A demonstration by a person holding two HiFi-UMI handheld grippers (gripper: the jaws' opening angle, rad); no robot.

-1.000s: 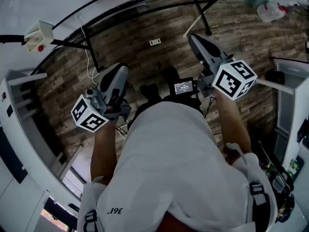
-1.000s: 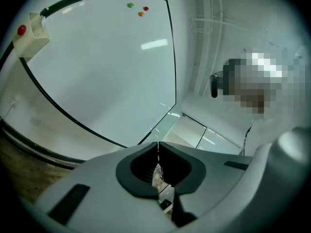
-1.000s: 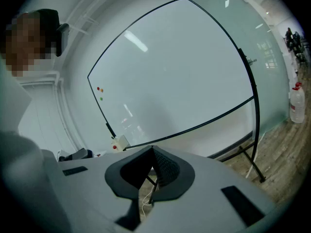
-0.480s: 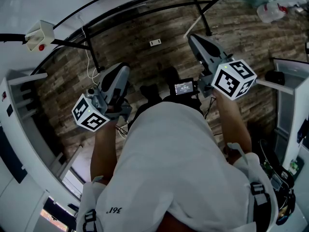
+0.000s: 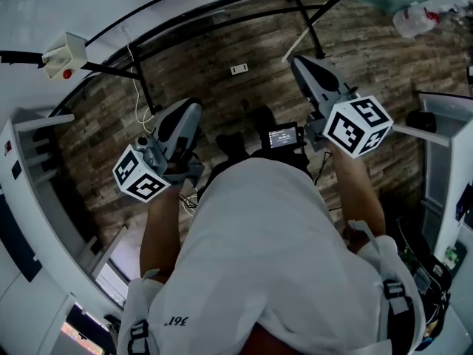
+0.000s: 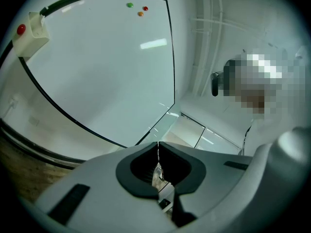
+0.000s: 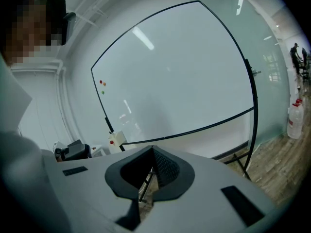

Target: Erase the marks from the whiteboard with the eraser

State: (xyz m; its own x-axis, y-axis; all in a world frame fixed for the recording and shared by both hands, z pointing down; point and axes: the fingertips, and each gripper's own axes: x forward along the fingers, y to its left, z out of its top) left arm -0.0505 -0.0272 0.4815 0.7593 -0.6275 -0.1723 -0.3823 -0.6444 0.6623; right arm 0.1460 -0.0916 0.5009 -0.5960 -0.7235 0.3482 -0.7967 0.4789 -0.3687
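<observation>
The whiteboard (image 6: 97,67) stands on its frame in front of me; its surface (image 7: 175,72) shows no marks that I can make out. A white eraser box with a red dot (image 6: 30,30) sits at the board's lower corner, also in the right gripper view (image 7: 116,139) and the head view (image 5: 63,54). My left gripper (image 6: 158,147) is shut and empty, held away from the board (image 5: 192,109). My right gripper (image 7: 152,149) is shut too, with nothing in it, and points toward the board's stand (image 5: 295,59).
Three small magnets (image 6: 138,8) cling near the board's top corner. The stand's black legs (image 5: 307,21) rest on the wooden floor. A plastic bottle (image 5: 414,17) stands at the far right. White shelving (image 5: 29,168) and a cabinet (image 5: 443,161) flank me.
</observation>
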